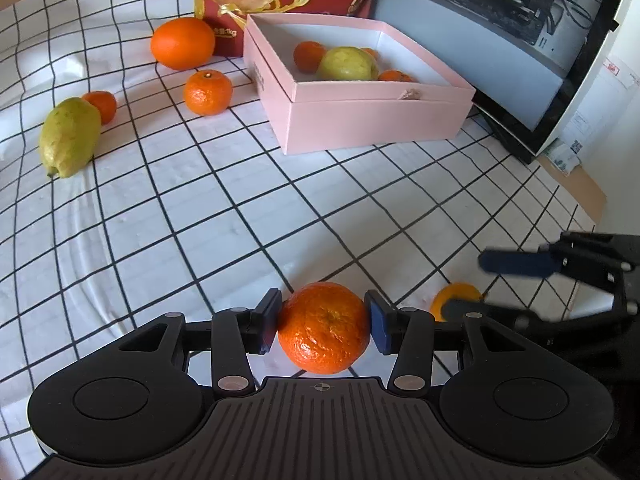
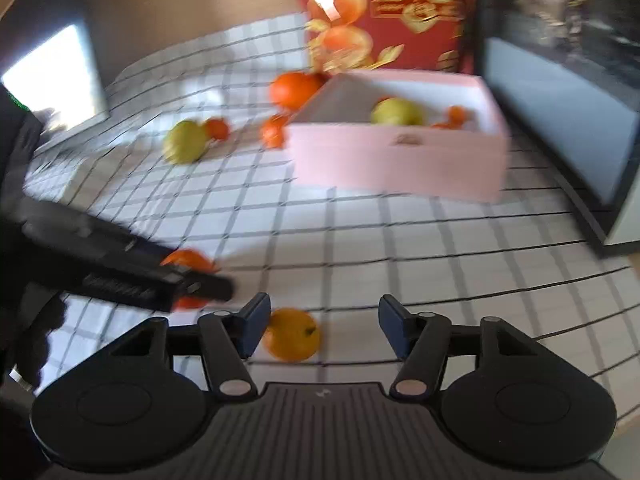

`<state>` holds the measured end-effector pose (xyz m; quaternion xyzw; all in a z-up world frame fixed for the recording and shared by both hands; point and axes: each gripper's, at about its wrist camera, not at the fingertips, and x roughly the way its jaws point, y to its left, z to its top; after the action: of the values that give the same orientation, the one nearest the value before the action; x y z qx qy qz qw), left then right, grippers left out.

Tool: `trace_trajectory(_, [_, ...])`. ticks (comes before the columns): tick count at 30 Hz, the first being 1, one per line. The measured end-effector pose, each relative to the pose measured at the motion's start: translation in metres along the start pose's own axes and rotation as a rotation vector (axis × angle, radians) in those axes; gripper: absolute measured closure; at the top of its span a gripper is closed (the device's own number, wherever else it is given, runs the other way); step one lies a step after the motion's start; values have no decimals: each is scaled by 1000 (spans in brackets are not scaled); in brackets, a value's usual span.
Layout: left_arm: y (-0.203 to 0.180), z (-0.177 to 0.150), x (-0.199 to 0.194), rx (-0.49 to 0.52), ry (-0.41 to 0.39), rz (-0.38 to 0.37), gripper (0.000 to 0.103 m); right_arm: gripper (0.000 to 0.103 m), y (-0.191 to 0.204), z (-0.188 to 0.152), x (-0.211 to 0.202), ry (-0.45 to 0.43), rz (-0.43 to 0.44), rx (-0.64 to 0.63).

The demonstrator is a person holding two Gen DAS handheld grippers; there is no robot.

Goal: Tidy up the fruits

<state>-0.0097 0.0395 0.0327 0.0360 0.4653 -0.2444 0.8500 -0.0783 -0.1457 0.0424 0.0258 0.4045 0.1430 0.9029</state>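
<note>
Left fingers (image 1: 269, 322) clamp tangerine (image 1: 324, 328); right fingers (image 2: 252, 324) spread wide.

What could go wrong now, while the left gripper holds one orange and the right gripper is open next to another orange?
1. The left gripper pinches the round mandarin only at its sides, so it may slip or roll out on the way to the pink box.
2. The right gripper is off-centre: the yellow-orange fruit lies against one finger, so closing may push it away.
3. The two grippers work close together and might collide.
</note>
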Motion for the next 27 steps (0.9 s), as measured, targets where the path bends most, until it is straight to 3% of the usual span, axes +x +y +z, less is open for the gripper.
trace_trajectory(5, [1, -1, -2, 5, -2, 26, 52, 71, 15, -4, 5, 41, 48, -58])
trace_trajectory(13, [1, -2, -2, 2, -3, 36, 52, 71, 18, -2, 13, 74, 10, -89])
trace_trajectory(18, [2, 5, 1, -43, -23, -14, 52, 71, 2, 8, 18, 66, -66, -67])
trace_trajectory(21, [4, 33, -7, -73, -89, -79, 52, 72, -12, 27, 19, 50, -109, -65])
trace_trajectory(25, [3, 108, -25, -46, -243, -85, 52, 72, -35, 85, 8, -69, -154, -95])
trace_trajectory(27, [6, 148, -27, -37, -282, -87, 52, 72, -46, 121, 4, -135, -186, -132])
